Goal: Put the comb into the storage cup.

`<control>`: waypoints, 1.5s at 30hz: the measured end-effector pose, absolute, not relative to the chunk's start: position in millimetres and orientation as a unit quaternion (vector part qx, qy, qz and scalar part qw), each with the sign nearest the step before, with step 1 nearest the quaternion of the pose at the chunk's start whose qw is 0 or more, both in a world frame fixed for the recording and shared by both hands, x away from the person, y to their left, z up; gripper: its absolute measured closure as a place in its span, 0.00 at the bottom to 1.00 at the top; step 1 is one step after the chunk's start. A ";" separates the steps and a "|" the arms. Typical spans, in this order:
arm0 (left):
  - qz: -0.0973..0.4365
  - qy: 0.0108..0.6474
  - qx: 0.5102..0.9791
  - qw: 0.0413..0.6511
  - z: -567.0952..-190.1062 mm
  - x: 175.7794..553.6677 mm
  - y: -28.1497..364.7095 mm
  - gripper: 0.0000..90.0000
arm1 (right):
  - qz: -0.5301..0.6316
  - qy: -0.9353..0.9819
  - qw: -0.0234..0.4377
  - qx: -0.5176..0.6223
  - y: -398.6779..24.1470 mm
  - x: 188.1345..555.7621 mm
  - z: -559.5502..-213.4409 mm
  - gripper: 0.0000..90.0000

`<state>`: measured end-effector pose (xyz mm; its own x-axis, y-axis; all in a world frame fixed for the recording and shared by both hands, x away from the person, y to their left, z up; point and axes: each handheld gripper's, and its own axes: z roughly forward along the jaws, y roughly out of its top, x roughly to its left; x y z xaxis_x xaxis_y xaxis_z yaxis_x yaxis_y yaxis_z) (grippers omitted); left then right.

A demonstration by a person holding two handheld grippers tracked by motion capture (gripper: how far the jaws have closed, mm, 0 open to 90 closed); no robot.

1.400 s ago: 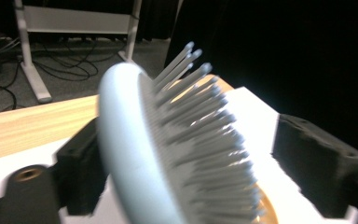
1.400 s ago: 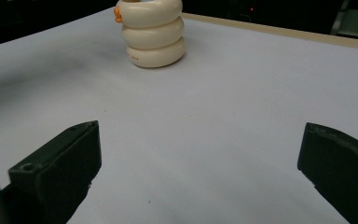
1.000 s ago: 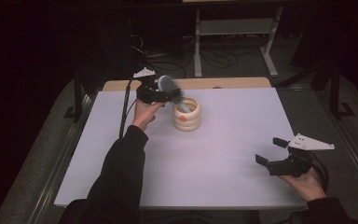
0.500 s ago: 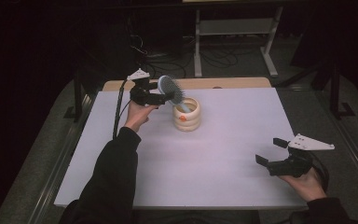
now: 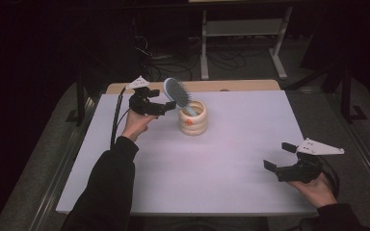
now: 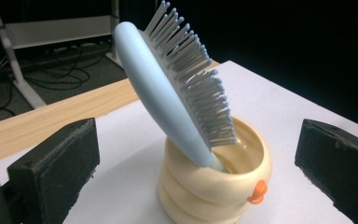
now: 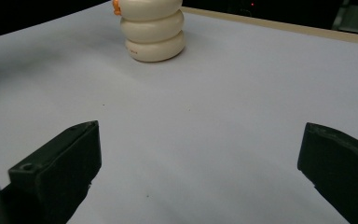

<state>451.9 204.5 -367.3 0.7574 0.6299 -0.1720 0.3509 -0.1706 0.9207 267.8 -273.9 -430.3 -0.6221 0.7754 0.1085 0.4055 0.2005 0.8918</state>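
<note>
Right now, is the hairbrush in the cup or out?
In. The hairbrush leans handle-down inside the cream cup; the open left gripper is apart from it.

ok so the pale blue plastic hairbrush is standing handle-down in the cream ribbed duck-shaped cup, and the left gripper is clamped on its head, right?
Not clamped. The left gripper is open: the left gripper view shows both black jaws spread wide, apart from the pale blue plastic hairbrush. The rest holds: the brush stands handle-down, leaning, in the cream ribbed duck-shaped cup.

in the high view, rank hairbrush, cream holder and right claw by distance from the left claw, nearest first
1. Hairbrush, right beside the left claw, at the table's far left.
2. Cream holder, just beyond, with the brush standing in it.
3. Right claw, across the table at near right.
</note>
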 end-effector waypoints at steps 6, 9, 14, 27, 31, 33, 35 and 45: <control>0.123 0.317 0.756 0.560 -367.9 445.8 211.8 0.00 | 0.494 0.753 0.188 0.391 -273.7 267.8 -430.6 0.00; 0.122 0.316 0.755 0.561 -367.9 443.2 215.8 0.00 | 0.494 0.753 0.188 0.393 -273.9 268.2 -430.8 0.00; 0.115 0.312 0.756 0.564 -372.2 438.3 219.8 0.00 | 0.493 0.754 0.188 0.392 -273.6 268.6 -431.2 0.00; 0.122 0.294 0.766 0.559 -383.6 419.0 230.4 0.00 | 0.491 0.754 0.187 0.394 -273.6 268.5 -431.8 0.00; 0.123 0.292 0.765 0.561 -385.5 414.4 236.9 0.00 | 0.489 0.755 0.187 0.394 -272.2 269.2 -431.4 0.00; 0.122 0.295 0.762 0.563 -386.5 411.7 240.3 0.00 | 0.489 0.756 0.188 0.393 -271.5 269.3 -431.4 0.00; 0.124 0.295 0.760 0.565 -387.3 408.0 244.7 0.00 | 0.488 0.758 0.187 0.391 -271.2 269.7 -432.0 0.00; 0.130 0.301 0.755 0.569 -389.6 393.2 260.7 0.00 | 0.490 0.756 0.189 0.391 -272.0 268.9 -431.3 0.00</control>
<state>393.2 260.7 -389.6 0.7851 0.6017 -0.1469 0.3072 -0.1722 0.9359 268.9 -272.0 -431.3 -0.6222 0.7768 0.0974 0.4066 0.2143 0.8881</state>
